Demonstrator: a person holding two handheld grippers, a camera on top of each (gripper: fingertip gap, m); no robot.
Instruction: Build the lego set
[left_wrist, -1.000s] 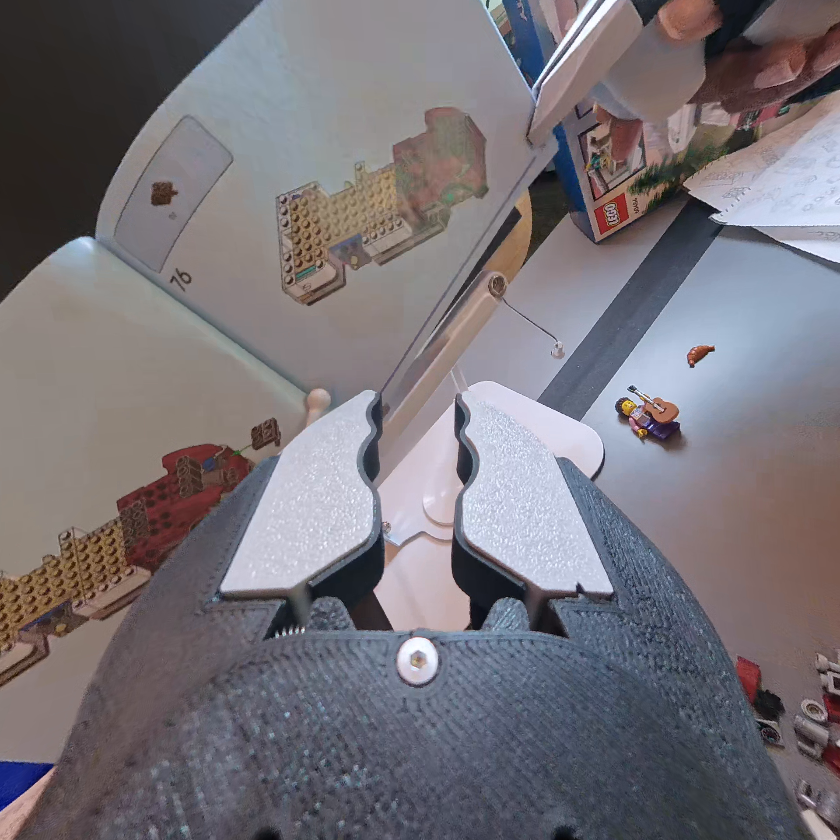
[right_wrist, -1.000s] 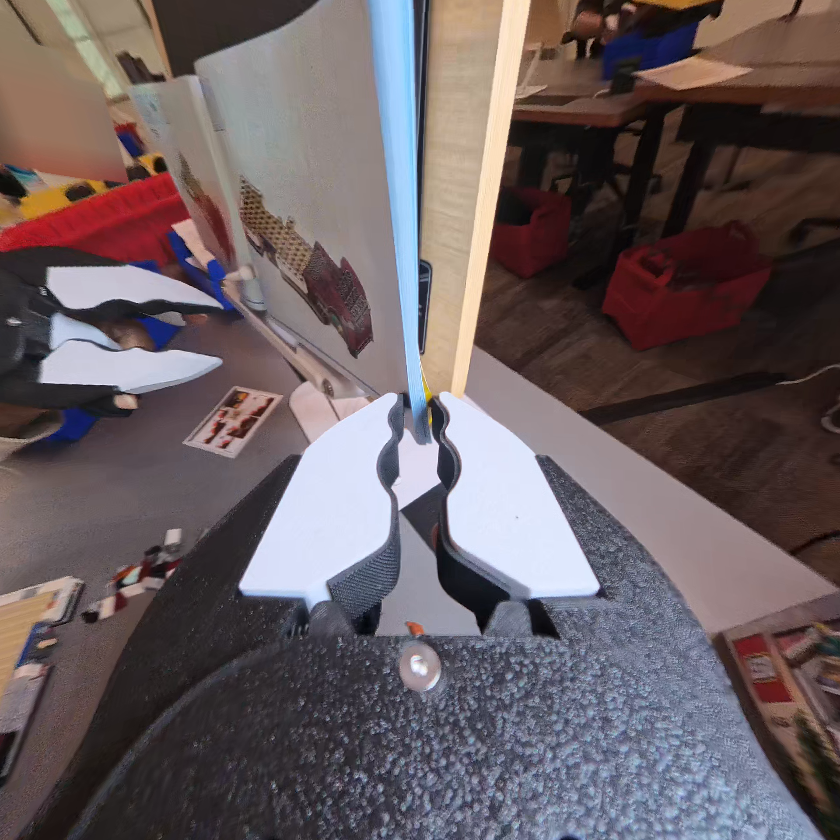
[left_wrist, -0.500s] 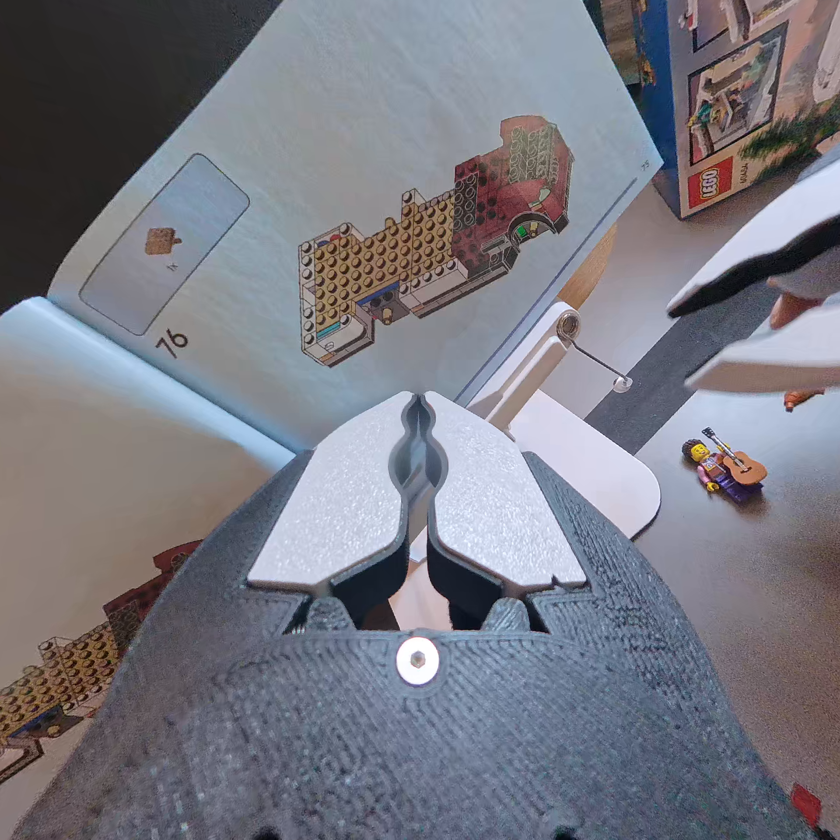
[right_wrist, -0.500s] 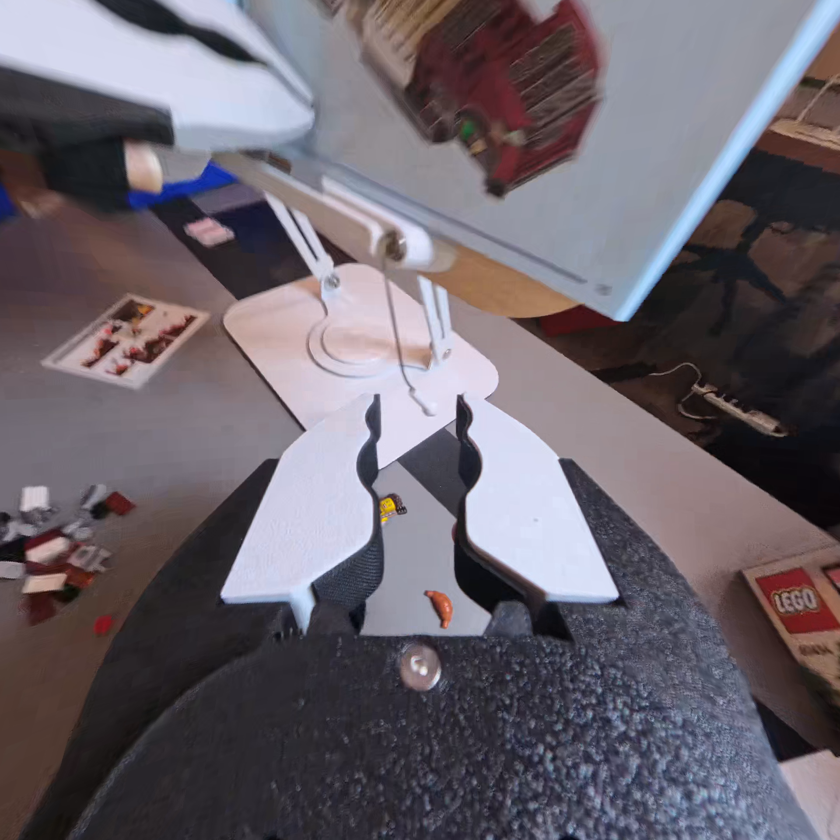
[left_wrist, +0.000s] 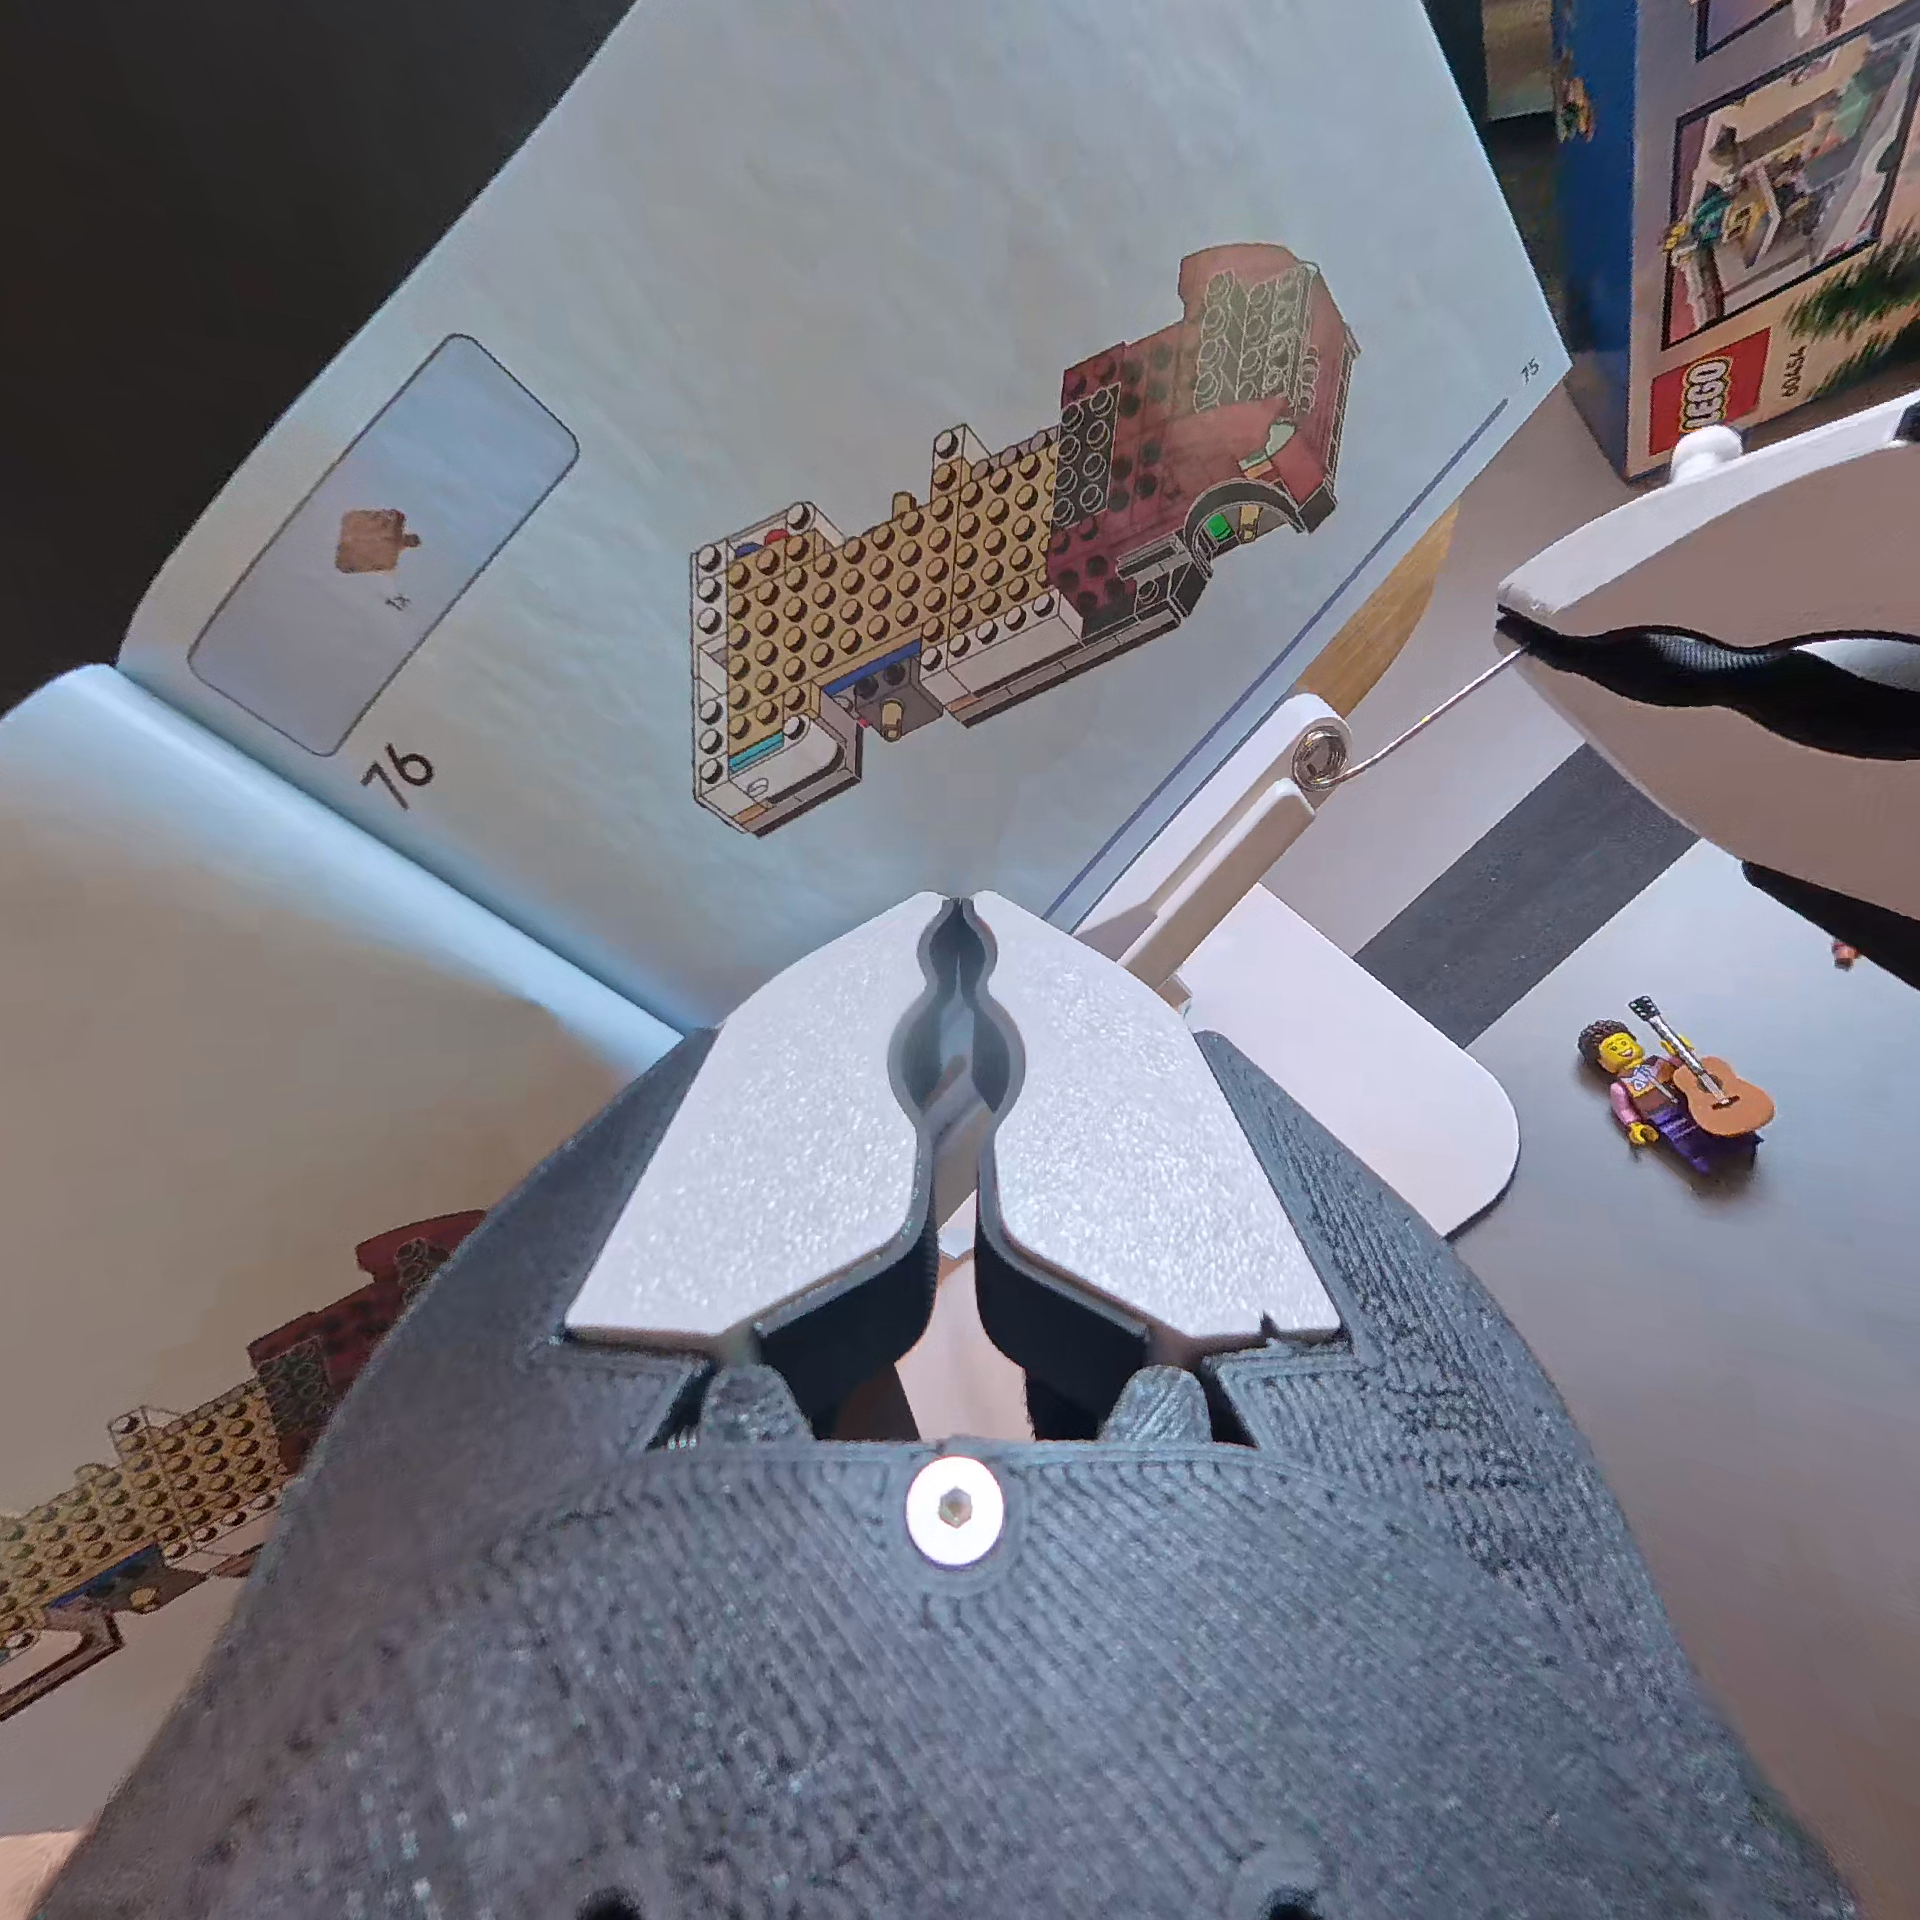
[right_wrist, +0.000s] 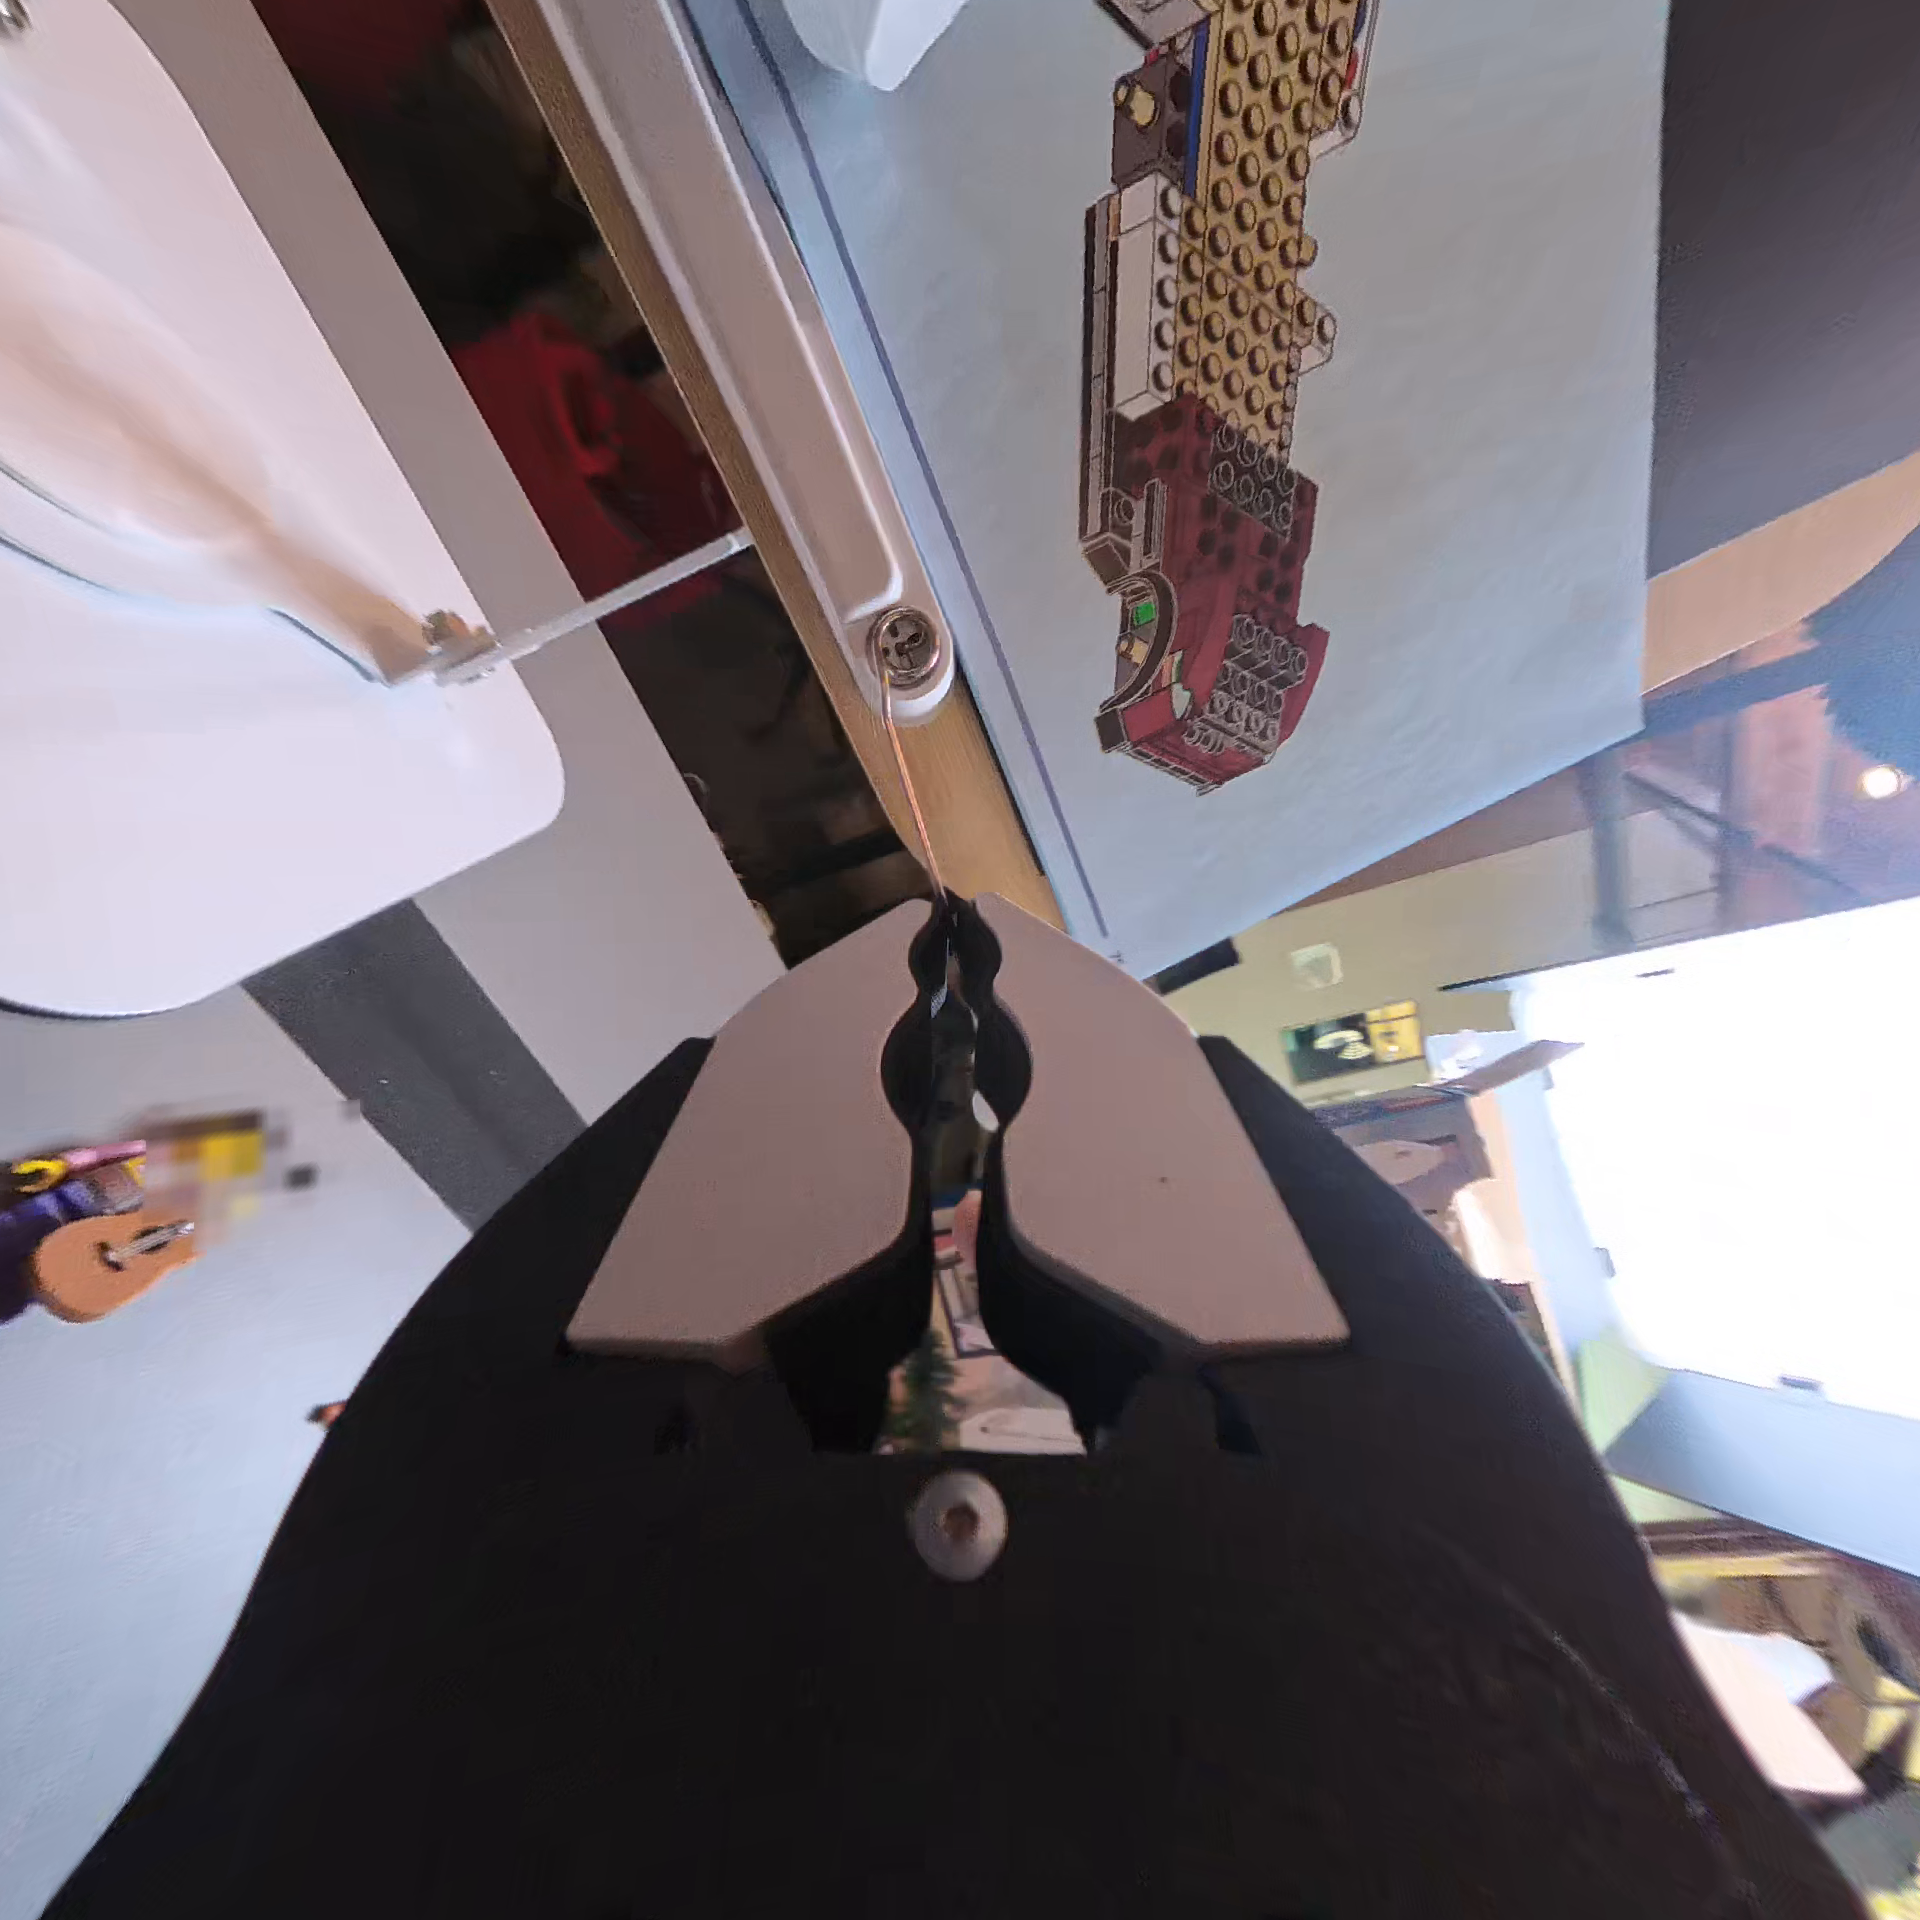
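Right wrist view: we see the glossy instruction booklet (right_wrist: 1351, 260) propped on a white book stand (right_wrist: 260, 727); right gripper (right_wrist: 954, 906) pinches its thin wire page clip (right_wrist: 909, 790); left gripper (left_wrist: 961, 902) is closed at the booklet's lower edge; whether it grips the page, we cannot tell

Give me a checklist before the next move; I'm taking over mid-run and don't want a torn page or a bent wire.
1. Right gripper shut on the thin metal wire arm of the white book stand: ok.
2. Wire runs straight from its pivot to the fingertips: ok.
3. Left gripper shut at the lower edge of the pale blue open instruction booklet; whether it pinches the page: cannot tell.
4. Booklet page flat, uncreased: ok.
5. Small toy figure with guitar lies apart from the stand's base: ok.
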